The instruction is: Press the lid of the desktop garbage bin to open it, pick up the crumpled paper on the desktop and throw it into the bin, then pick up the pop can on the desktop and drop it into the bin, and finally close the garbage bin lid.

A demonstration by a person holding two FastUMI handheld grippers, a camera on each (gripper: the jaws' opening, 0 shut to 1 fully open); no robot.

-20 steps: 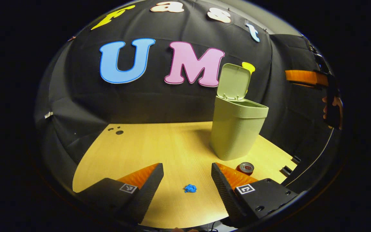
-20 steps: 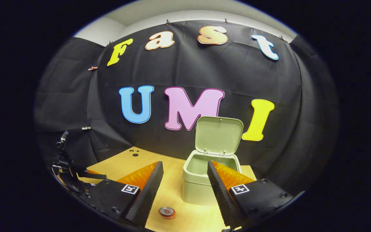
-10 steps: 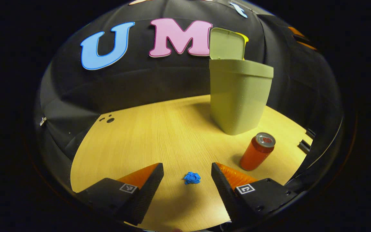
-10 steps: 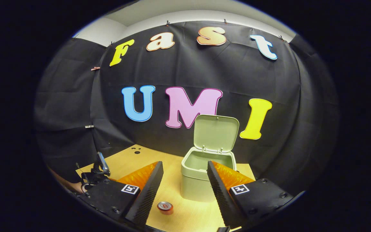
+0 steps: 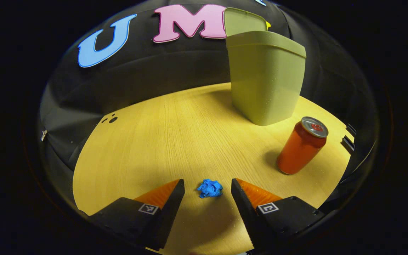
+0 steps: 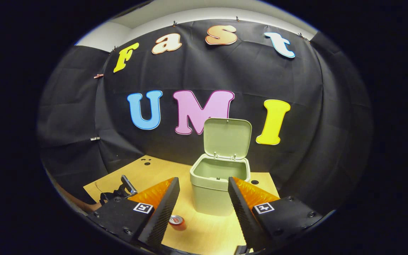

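Left gripper view, count: 1 bin (image 5: 266,78) with lid (image 5: 243,22) raised, 1 pop can (image 5: 301,146) upright near its base, 1 crumpled paper (image 5: 209,188), all on 1 wooden table (image 5: 161,141)
Left gripper (image 5: 205,189): jaws spread, paper lying between the tips, untouched
Change: paper and can appear nearer than 0.5 s ago
Right gripper view, count: 1 bin (image 6: 216,191), lid (image 6: 227,138) upright, 1 can (image 6: 176,221)
Right gripper (image 6: 202,198): jaws released, empty
Change: bin slightly farther off
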